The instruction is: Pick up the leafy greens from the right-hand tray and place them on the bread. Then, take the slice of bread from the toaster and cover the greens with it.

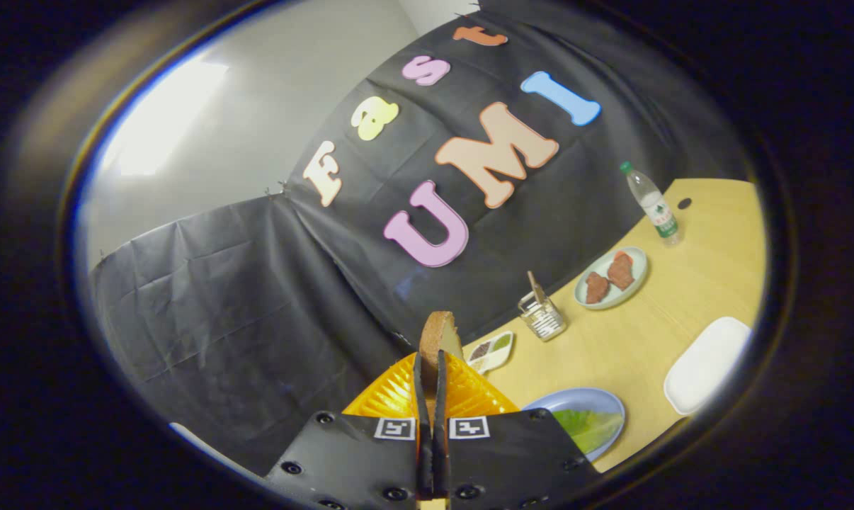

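Observation:
My gripper [431, 368] is shut on a brown-crusted slice of bread [439, 335], which stands on edge between the fingers and sticks out past their tips. Right under the fingers sits the orange ribbed toaster [473, 393], with the slice lifted above it. To the right of the fingers, a pale blue plate [607, 404] holds the leafy greens [588, 427]; whether bread lies beneath them is hidden. The whole view is tilted, so the table slopes up to the right.
On the wooden table [710, 283], beyond the toaster, stand a small divided dish of condiments [492, 350] and a glass jar with a stick in it [542, 316]. Farther off are a plate with two pieces of meat [611, 278], a water bottle [652, 205] and a white tray [707, 365].

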{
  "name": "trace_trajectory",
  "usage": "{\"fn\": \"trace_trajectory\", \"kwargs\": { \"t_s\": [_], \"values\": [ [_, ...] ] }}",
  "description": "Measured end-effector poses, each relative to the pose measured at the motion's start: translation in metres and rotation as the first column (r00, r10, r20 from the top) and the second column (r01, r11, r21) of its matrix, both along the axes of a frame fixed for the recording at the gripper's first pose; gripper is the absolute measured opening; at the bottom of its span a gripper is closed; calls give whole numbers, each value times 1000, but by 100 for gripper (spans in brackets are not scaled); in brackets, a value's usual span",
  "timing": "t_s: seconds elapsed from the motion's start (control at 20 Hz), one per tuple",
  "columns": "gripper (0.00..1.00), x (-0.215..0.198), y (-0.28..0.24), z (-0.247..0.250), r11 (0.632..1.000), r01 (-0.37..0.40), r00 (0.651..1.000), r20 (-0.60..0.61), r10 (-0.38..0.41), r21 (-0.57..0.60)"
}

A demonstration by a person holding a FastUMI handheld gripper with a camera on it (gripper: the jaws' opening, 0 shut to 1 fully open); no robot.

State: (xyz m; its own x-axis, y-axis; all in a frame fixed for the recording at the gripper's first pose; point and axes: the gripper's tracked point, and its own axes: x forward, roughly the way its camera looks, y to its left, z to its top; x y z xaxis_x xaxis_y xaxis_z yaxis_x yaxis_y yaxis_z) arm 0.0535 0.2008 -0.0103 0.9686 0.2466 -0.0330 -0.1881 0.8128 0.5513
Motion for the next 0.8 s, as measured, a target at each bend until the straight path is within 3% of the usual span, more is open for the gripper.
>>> {"fn": "trace_trajectory", "kwargs": {
  "t_s": [0.55, 0.8],
  "values": [
    [4, 21, -12, -102, 998, 33, 980, -195, -23, 46],
    [4, 15, -31, -143, 996, 87, 956, -281, -80, 12]
  ]
}}
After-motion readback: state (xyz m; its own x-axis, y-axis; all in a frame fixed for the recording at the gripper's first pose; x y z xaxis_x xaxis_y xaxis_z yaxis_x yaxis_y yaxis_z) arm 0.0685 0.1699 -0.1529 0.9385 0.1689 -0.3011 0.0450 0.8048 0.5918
